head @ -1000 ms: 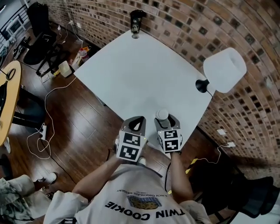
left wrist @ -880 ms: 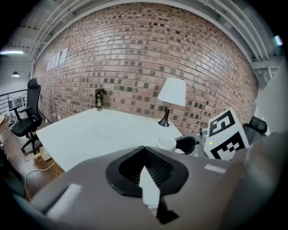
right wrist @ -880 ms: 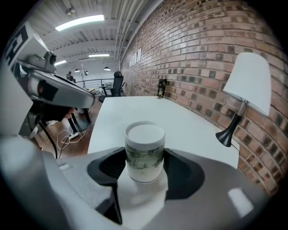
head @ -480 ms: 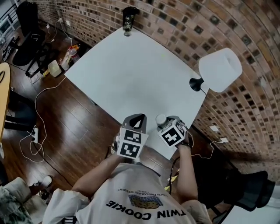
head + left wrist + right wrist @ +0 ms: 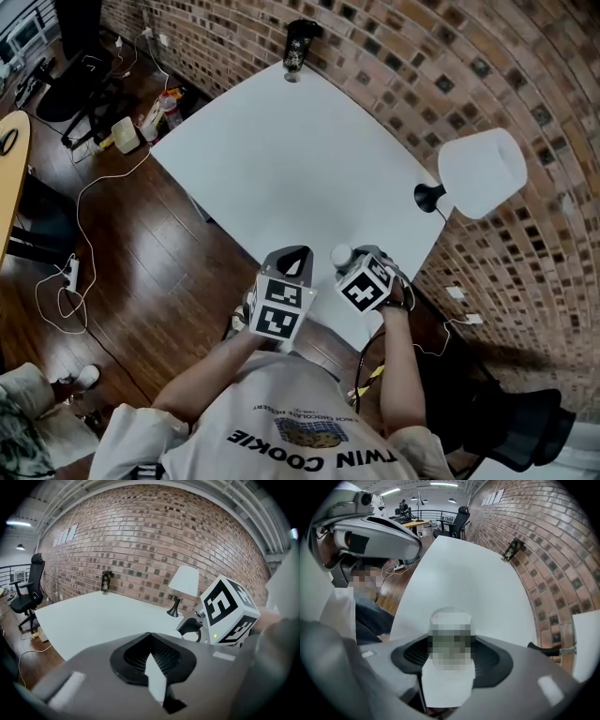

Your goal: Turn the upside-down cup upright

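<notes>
A light grey short-sleeved T-shirt (image 5: pixel 281 412) is worn, with "TWIN COOKIE" printed in dark letters and a small cookie graphic right by it, seen upside down at the bottom of the head view. The left gripper (image 5: pixel 296 255) and right gripper (image 5: pixel 345 261) are pretty much twins: grey shells, black ribbed insides, white jaw tips. Each is topped by a white cube (image 5: pixel 281 309) covered in black square markers. A tiny green light (image 5: pixel 215 635) can be spotted on the right one's cube.

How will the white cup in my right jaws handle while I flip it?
The cup looks small and plain white, likely paper or thin plastic, so it is probably light and easy to turn. Its walls may dent if the right gripper squeezes harder. The side looks smooth, so it could slip along the jaws mid-flip.
</notes>
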### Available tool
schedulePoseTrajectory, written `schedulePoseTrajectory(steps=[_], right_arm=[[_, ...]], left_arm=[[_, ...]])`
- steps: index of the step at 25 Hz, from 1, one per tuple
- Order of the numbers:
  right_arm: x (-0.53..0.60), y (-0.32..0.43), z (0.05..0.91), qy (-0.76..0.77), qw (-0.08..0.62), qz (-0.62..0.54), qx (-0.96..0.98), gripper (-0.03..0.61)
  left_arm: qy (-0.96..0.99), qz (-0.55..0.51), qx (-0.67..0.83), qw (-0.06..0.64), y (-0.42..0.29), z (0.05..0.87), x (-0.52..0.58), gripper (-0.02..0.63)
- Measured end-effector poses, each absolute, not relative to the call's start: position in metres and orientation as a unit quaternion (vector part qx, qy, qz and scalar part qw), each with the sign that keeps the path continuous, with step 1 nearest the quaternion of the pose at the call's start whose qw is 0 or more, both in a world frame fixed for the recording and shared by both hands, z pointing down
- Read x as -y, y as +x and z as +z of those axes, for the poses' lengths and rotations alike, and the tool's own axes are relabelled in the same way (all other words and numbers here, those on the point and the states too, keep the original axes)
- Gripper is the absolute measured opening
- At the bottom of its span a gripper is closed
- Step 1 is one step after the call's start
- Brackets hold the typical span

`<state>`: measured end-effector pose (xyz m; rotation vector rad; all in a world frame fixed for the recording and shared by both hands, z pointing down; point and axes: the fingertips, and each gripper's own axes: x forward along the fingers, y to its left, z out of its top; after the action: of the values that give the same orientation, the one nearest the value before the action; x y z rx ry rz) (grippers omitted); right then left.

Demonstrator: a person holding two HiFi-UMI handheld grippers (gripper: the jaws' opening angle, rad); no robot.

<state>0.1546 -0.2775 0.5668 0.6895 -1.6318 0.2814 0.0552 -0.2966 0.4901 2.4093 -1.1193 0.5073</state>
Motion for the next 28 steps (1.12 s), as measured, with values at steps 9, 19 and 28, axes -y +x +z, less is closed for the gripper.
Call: schedulePoseTrajectory(steps=[9, 19, 28], right_arm=[[0.287, 0.137, 0.575, 0.206, 0.698, 0.088, 0.680, 0.264], [0.298, 0.109, 0.596, 0.136, 0.747, 0.093, 0.644, 0.264], [0.299, 0.112, 0.580, 0.213, 0.654, 0.120, 0.716, 0.264]], left_arm=[[0.861, 0.172, 0.421, 0.226, 0.043, 0.489, 0.296, 0.003], [0.846, 0.169, 0.446, 0.236, 0.019, 0.493, 0.296, 0.003], [0.848, 0.167, 0.448, 0.230, 0.019, 0.491, 0.294, 0.003]])
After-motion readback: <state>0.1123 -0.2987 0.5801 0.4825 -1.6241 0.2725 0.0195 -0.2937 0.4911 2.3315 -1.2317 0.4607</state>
